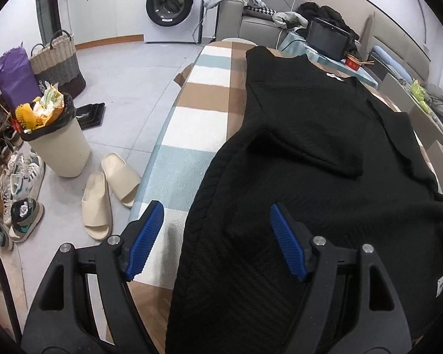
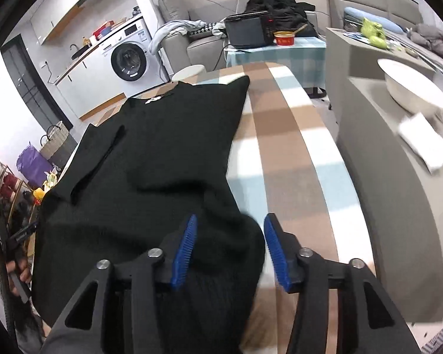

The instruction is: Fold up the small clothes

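A black ribbed knit garment (image 1: 310,159) lies spread on a table covered with a brown, white and light-blue checked cloth (image 1: 198,118). Its sleeves are folded in over the body. My left gripper (image 1: 217,211) is open, its blue pads straddling the garment's near left edge. In the right wrist view the same garment (image 2: 150,153) lies on the checked cloth (image 2: 295,153). My right gripper (image 2: 229,221) is open with the garment's near right hem corner between its pads. I cannot tell whether the pads touch the fabric.
On the floor at left stand a full cream bin (image 1: 59,141), cream slippers (image 1: 109,188), several shoes and a woven basket (image 1: 59,59). A washing machine (image 1: 169,6) stands at the back. A grey cabinet with a white basin (image 2: 413,88) is to the right.
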The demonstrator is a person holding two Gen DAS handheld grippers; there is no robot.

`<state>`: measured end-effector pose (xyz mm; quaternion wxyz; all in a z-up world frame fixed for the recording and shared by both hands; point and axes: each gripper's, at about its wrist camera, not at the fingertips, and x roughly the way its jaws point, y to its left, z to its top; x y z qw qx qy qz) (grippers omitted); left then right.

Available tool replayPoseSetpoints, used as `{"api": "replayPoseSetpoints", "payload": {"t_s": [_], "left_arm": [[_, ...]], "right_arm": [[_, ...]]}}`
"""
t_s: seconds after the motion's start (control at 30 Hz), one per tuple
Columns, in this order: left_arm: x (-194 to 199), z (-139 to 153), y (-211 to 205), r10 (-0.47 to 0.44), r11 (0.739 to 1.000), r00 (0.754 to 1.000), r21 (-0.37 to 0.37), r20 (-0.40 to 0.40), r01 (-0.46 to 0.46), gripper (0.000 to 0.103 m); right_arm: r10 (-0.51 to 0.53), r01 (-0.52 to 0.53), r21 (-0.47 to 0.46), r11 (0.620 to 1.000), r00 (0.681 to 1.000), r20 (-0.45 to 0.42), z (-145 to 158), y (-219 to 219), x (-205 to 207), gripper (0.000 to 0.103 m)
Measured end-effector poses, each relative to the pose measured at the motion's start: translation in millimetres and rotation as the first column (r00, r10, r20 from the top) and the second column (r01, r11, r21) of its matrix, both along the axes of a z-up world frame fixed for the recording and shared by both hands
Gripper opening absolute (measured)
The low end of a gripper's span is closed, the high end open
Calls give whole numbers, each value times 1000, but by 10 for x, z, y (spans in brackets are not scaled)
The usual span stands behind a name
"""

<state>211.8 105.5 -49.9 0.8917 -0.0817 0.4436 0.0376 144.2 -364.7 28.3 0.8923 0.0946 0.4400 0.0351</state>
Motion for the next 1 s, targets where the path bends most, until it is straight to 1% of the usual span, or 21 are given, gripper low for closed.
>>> {"api": "replayPoseSetpoints", "payload": {"t_s": [0.1,0.17,0.2,0.23,0.27,0.33,0.37,0.4,0.43,0.47,0.53,0.6,0.67,0.73,0.77,0.8,0.83,0.87,0.93,0.97,1.0], "left_arm": [[76,-42,-10,-11,1000,1000,-19,-3,11,72],[109,-60,-24,-18,1000,1000,-23,-2,18,69],[133,-72,-39,-24,999,1000,-21,-6,24,62],[149,-81,-59,-32,999,999,-21,-10,32,49],[167,-92,-78,-39,999,999,-17,-16,39,42],[198,-102,-120,-61,998,998,-11,-8,61,16],[212,-108,-140,-74,997,997,-10,-7,74,13],[229,-114,-153,-81,997,997,-7,-6,81,11],[243,-121,-159,-80,997,997,-6,-4,80,9],[266,-128,-164,-79,997,997,-9,-7,79,9],[319,-127,-175,-80,997,997,-17,-6,80,9],[392,-127,-201,-89,996,996,-21,-4,89,9],[460,-133,-214,-88,996,996,-19,-2,88,9],[474,-129,-203,-74,997,997,-32,-6,74,10],[458,-119,-192,-69,997,998,-39,-5,69,11],[426,-107,-176,-65,997,998,-44,-2,65,16],[388,-101,-161,-59,997,998,-43,-4,58,24],[335,-93,-143,-49,998,999,-41,-5,49,28],[213,-65,-100,-35,999,999,-39,5,35,40],[142,-48,-79,-30,999,999,-39,11,30,42],[61,-40,-72,-28,999,1000,-40,14,28,45]], "right_arm": [[23,-24,-12,1000,999,-35,-101,131,291,50],[40,-42,-27,999,996,-78,-246,228,492,50],[43,-47,-40,998,995,-93,-297,264,551,50],[52,-58,-55,997,993,-102,-350,308,603,50],[64,-73,-75,995,991,-114,-406,357,654,50],[83,-96,-104,990,990,-116,-456,408,702,36],[87,-102,-142,985,990,-110,-463,430,720,19],[83,-100,-165,981,991,-104,-466,427,743,13],[82,-96,-149,984,992,-98,-465,399,760,12],[65,-75,-128,989,995,-75,-446,339,778,10],[12,-16,-124,992,999,-31,-403,248,812,9],[-71,72,-106,992,997,8,-339,97,882,10],[-103,102,-96,990,995,-3,-326,-1,995,11],[-109,107,-48,993,993,-42,-334,-57,1046,16],[-107,105,-42,994,993,-44,-319,-61,1017,26],[-96,94,-49,994,995,-41,-290,-49,959,41],[-84,83,-49,995,996,-20,-240,-37,857,47],[-71,71,-42,997,997,-3,-202,-38,774,51],[-48,48,-39,998,999,14,-137,-33,556,52],[-45,45,-35,998,999,16,-125,-37,436,55],[-41,41,-26,999,999,19,-122,-34,297,61]]}}
